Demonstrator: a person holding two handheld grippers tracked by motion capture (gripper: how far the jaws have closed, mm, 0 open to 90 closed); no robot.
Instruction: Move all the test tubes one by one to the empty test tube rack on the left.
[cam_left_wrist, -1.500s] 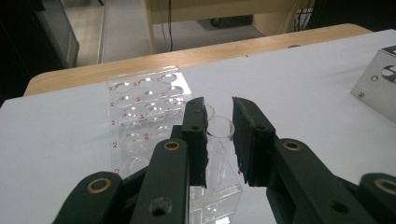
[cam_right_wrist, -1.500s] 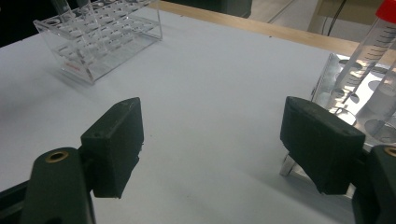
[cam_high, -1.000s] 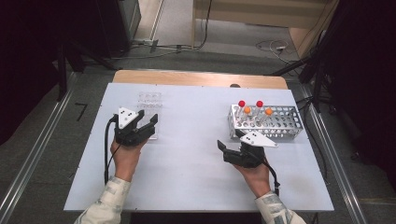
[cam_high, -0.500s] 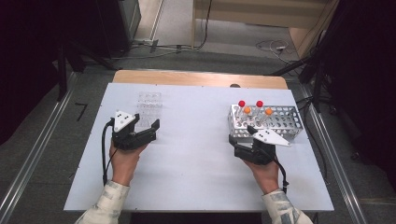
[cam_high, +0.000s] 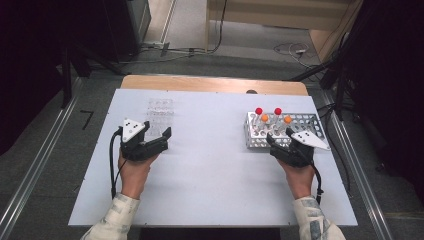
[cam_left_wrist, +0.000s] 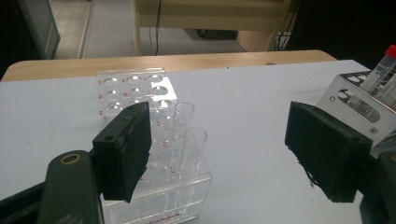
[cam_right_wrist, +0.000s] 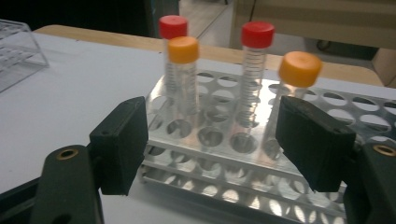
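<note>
Inside metal rack (cam_high: 305, 121), four capped tubes (cam_right_wrist: 182, 79)

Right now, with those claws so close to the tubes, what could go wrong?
The right gripper is open at the metal rack; closing off-centre might tip a neighbouring orange-capped tube. The left gripper hangs open by the clear rack, and one jaw might knock its uncapped glass tubes.
</note>
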